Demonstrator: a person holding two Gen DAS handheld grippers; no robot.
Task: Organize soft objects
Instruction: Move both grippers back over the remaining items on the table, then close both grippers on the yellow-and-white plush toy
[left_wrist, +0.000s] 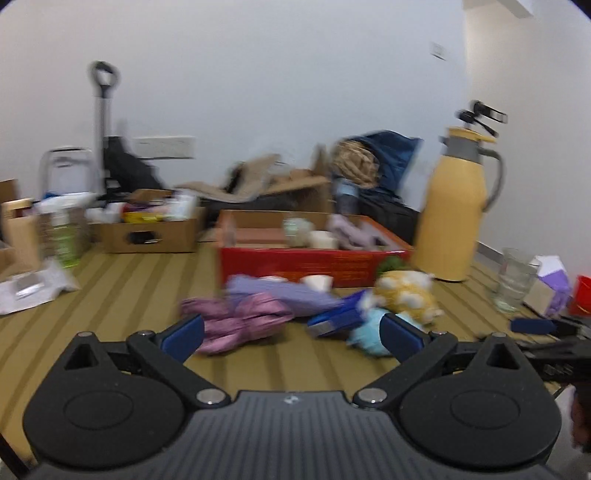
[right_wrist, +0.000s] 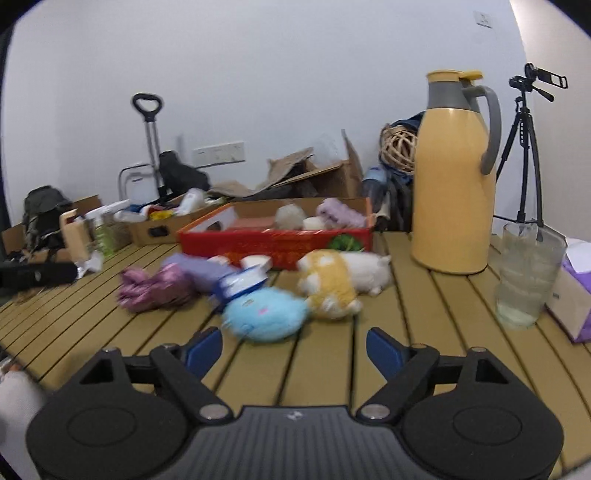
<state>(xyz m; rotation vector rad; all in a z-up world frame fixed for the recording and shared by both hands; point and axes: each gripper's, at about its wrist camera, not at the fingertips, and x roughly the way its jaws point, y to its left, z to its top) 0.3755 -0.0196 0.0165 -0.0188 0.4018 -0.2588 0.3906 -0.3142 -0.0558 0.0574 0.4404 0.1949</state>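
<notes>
The left hand-held gripper (left_wrist: 291, 338) is hanging over the slatted desk (left_wrist: 122, 295) with its blue pads spread wide and nothing between them. The right hand-held gripper (right_wrist: 294, 350) is likewise standing released and empty.

Just ahead of the right one, slightly left of its centre line, the light blue plush (right_wrist: 264, 314) is lying on the desk, touching the yellow-and-white plush dog (right_wrist: 332, 282), whose long axis is running across the view. Ahead of the left one, the pink-purple cloth bundle (left_wrist: 240, 321) is sitting off its left pad, with the blue plush near its right pad. So the right hand is looking nearer to the blue plush, the left to the bundle.

Beyond the pile, the red cardboard box (right_wrist: 277, 245) is already holding a few soft items, probably the destination.

The right wrist view is showing the tripod (right_wrist: 524, 147), the tall yellow thermos jug (right_wrist: 452, 184) and the drinking glass (right_wrist: 528, 273) clearly; the left view is blurred, but it is catching the other gripper at its right edge.
</notes>
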